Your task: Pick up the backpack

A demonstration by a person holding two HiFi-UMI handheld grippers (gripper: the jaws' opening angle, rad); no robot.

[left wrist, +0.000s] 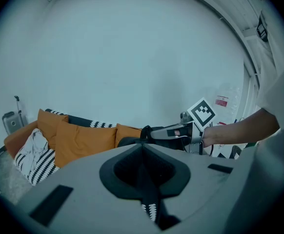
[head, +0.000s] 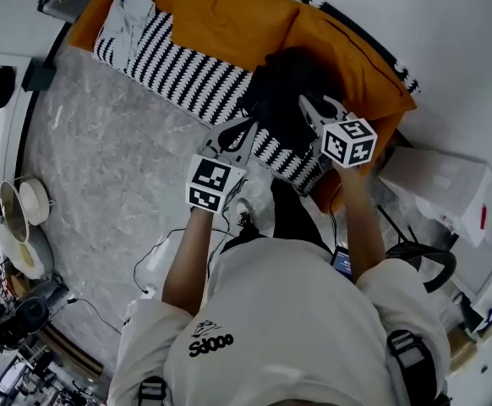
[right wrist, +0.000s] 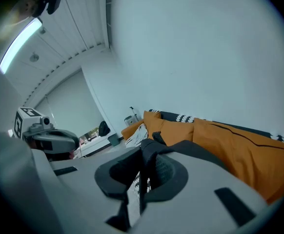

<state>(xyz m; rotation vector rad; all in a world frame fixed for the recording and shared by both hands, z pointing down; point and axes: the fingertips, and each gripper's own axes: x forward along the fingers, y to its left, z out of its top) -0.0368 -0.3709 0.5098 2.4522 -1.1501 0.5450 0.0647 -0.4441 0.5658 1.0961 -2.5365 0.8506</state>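
Note:
The black backpack sits on the sofa's black-and-white zigzag cover, in front of the orange cushions. My left gripper is at the bag's left edge. In the left gripper view its jaws are closed together, with a dark strip of the bag running between them. My right gripper is at the bag's right side. A black strap is pinched in the right gripper, which is shut. The right gripper also shows in the left gripper view, with a strap loop at its tip.
A white patterned pillow lies at the sofa's left end. Grey marbled floor spreads in front, with cables near my feet. White boxes stand to the right. Bowls and clutter line the left edge.

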